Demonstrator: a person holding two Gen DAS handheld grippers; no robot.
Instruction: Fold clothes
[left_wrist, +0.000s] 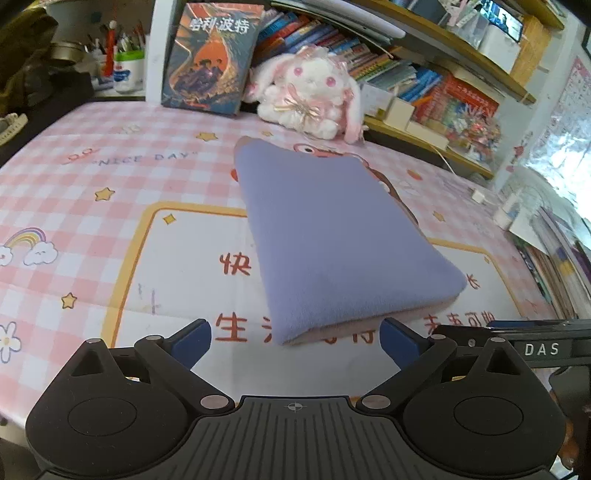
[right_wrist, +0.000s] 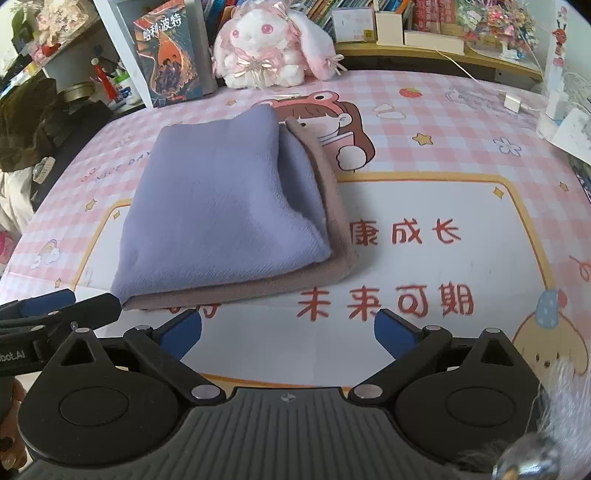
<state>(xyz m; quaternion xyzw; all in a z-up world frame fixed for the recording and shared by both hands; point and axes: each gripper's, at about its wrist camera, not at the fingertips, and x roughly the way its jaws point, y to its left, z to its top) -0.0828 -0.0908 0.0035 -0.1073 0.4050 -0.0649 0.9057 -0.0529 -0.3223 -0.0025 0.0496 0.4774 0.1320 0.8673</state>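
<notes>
Nearest the lens in the left wrist view: left tool (left_wrist: 295, 338), blue-padded fingers (left_wrist: 194, 334) spread wide, pinching nothing, poised just short of the near edge of the folded cloth (left_wrist: 332, 236). Beyond, lying flat on the pink checked tabletop (left_wrist: 74, 206): that cloth, lavender on top with a dusty-pink underside showing along the near hem. Farther back, left to right: pen cup (left_wrist: 127, 72), upright book (left_wrist: 212, 55), plush rabbit (left_wrist: 308, 96), shelves of books (left_wrist: 424, 81). At the right edge, part of the other tool's black body marked "DAS".

Nearest in the right wrist view: right tool (right_wrist: 288, 330), fingers (right_wrist: 393, 334) likewise spread and gripping nothing, held over the printed red characters, to the right of the cloth's near corner. Folded cloth (right_wrist: 221, 210) left of centre, lavender layer stacked on a brownish-pink layer that sticks out along the right and near sides. At the left edge, blue tips of the left tool (right_wrist: 48, 301) just beside the cloth's near left corner. Behind: book (right_wrist: 166, 55), then rabbit (right_wrist: 266, 44).
</notes>
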